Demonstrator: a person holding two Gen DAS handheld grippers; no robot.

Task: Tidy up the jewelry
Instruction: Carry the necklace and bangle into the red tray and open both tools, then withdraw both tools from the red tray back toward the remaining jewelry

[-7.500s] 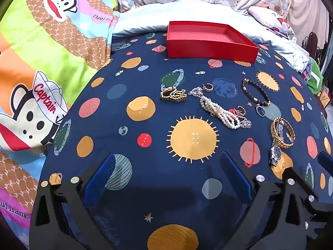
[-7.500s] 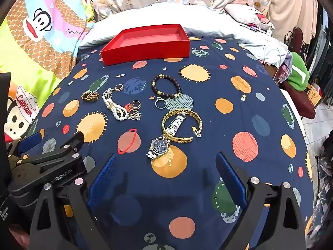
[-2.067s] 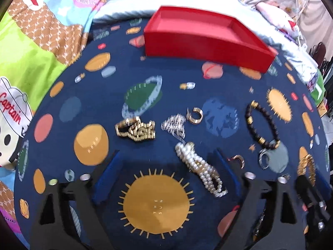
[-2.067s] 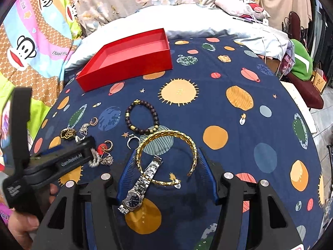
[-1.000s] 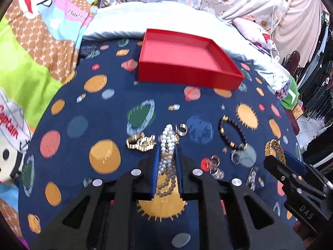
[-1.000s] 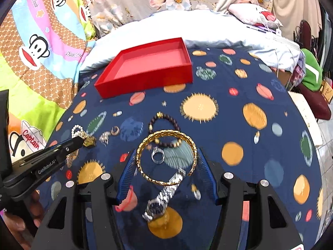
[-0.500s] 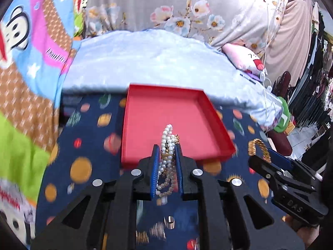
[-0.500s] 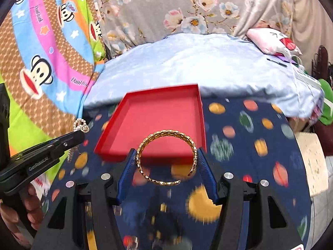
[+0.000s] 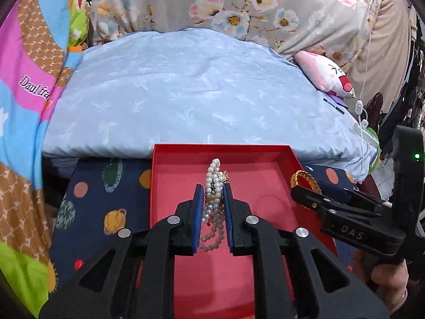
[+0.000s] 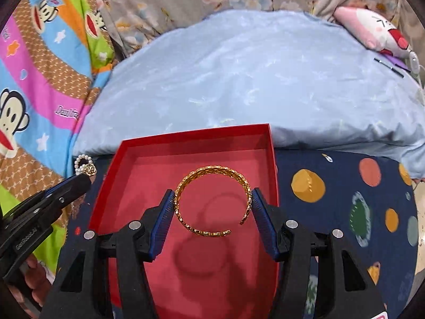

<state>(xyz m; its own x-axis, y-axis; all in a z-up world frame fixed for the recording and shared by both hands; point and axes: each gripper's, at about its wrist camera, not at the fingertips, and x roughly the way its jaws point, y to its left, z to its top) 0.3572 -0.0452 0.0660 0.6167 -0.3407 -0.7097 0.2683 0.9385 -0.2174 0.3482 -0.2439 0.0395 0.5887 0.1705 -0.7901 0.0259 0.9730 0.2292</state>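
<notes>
My left gripper [image 9: 213, 194] is shut on a white pearl bracelet [image 9: 214, 180] and holds it above the floor of the red tray [image 9: 164, 180]. The pearls hang down between the blue pads. My right gripper [image 10: 213, 196] is shut on an open gold bangle [image 10: 212, 202] and holds it flat above the red tray [image 10: 127, 175]. The right gripper also shows at the right of the left wrist view [image 9: 305, 190] with the bangle [image 9: 302, 179]. The left gripper tip with the pearls [image 10: 85, 166] shows at the left of the right wrist view. The tray floor is bare.
The tray sits on a dark blue planet-print cloth [image 9: 106, 202], against a pale blue pillow [image 9: 186, 93]. A monkey-print blanket [image 10: 39, 79] lies at the left. A pink plush [image 10: 372, 32] lies at the far right. The other jewelry is out of view.
Both grippers have moved forward with their bracelets, from above the cloth to above the inside of the red tray. The tray now looks closer and larger in both views.
</notes>
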